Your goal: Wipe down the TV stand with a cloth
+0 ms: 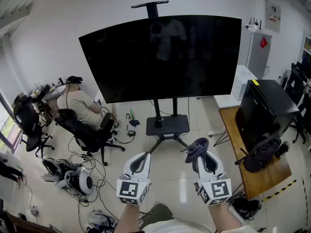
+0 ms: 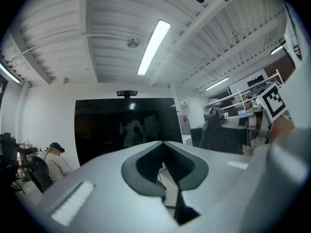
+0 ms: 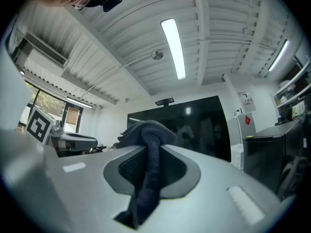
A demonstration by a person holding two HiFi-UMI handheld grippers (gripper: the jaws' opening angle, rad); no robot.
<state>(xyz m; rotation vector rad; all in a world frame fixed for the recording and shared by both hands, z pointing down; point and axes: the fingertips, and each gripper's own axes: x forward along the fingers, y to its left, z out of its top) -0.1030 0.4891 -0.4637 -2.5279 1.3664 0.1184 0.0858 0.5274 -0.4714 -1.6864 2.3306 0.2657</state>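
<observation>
A large black TV (image 1: 163,57) stands on a rolling TV stand, with a black base shelf (image 1: 167,124) and a pole, in the middle of the room. My right gripper (image 1: 200,151) is shut on a dark grey cloth (image 1: 196,148), which bunches above the jaw tips and hangs down between them (image 3: 148,178). It hovers in front of the stand's base, a little to its right. My left gripper (image 1: 144,154) is shut with nothing in it, its jaw tips touching (image 2: 163,142). It hangs at the same height, left of the right one.
A person sits in a black office chair (image 1: 87,135) at the left, beside a cluttered desk. Cables and gear (image 1: 73,176) litter the floor at the lower left. At the right, a wooden table (image 1: 250,154) bears a black monitor (image 1: 265,113) and a bag.
</observation>
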